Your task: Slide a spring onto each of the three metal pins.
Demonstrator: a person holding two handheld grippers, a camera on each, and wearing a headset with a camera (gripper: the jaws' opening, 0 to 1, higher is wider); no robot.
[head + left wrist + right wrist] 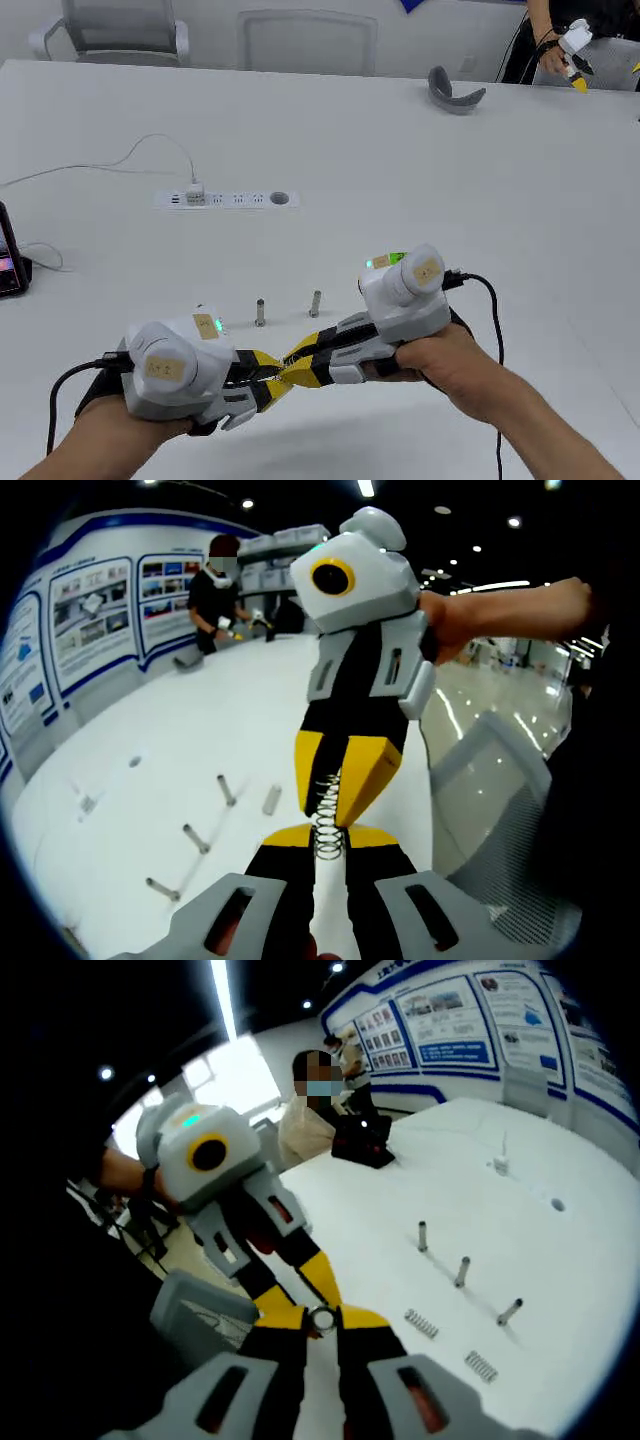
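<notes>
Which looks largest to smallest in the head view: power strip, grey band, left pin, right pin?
1. power strip, clearly the longest.
2. grey band; it lies farther back, so its true size is unsure.
3. left pin and right pin: smallest, and they look alike, so they are not ranked.

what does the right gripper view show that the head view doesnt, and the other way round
Right gripper view adds two loose springs on the table beside all three pins, and a spring end-on between the meeting fingers. Head view adds a power strip and a grey curved band farther back. Both share two standing pins and the left gripper and right gripper tip to tip.
</notes>
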